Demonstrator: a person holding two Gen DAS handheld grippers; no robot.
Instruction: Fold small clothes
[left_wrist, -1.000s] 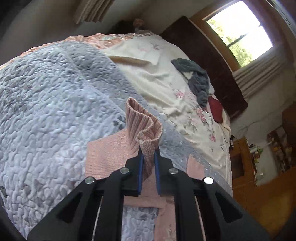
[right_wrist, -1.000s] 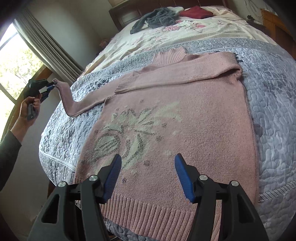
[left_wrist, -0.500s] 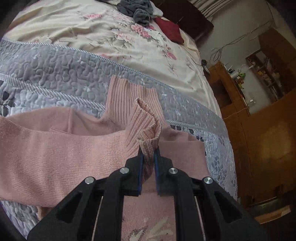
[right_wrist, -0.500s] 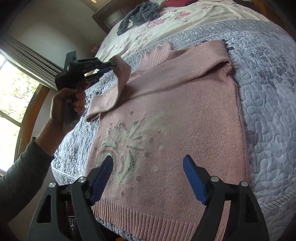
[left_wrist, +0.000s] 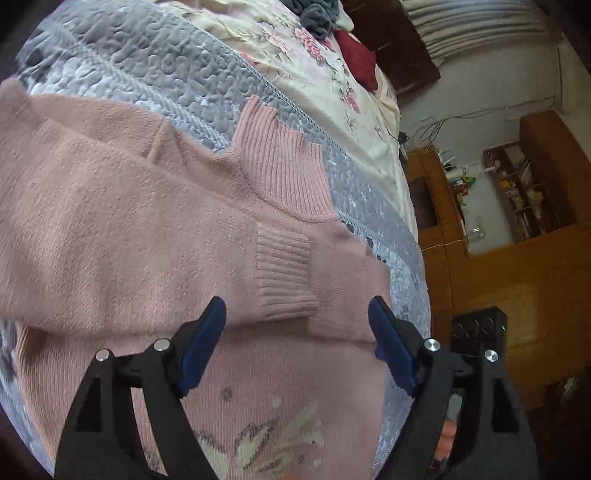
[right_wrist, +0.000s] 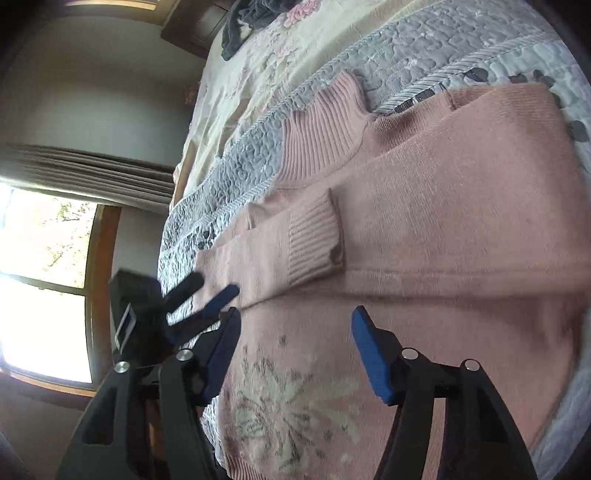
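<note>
A pink knit sweater (left_wrist: 110, 221) with a pale flower design lies front-up on the grey quilt (left_wrist: 147, 55). Its ribbed collar (left_wrist: 280, 162) points toward the floral sheet. One sleeve is folded across the chest, and its ribbed cuff (left_wrist: 284, 273) lies flat below the collar. My left gripper (left_wrist: 295, 325) is open just short of that cuff, holding nothing. It also shows in the right wrist view as the left gripper (right_wrist: 207, 291), at the sweater's left edge. My right gripper (right_wrist: 295, 325) is open and empty above the sweater (right_wrist: 461, 221), near the cuff (right_wrist: 314, 240).
A grey garment (left_wrist: 314, 14) and a dark red one (left_wrist: 358, 59) lie on the floral sheet (left_wrist: 295, 48) at the head of the bed. Wooden shelves (left_wrist: 517, 184) stand beyond the bed's edge. A bright window (right_wrist: 37, 314) with a curtain is on the other side.
My left gripper carried the sleeve cuff across the chest, laid it down, and opened. The right gripper moved up the sweater toward the cuff.
</note>
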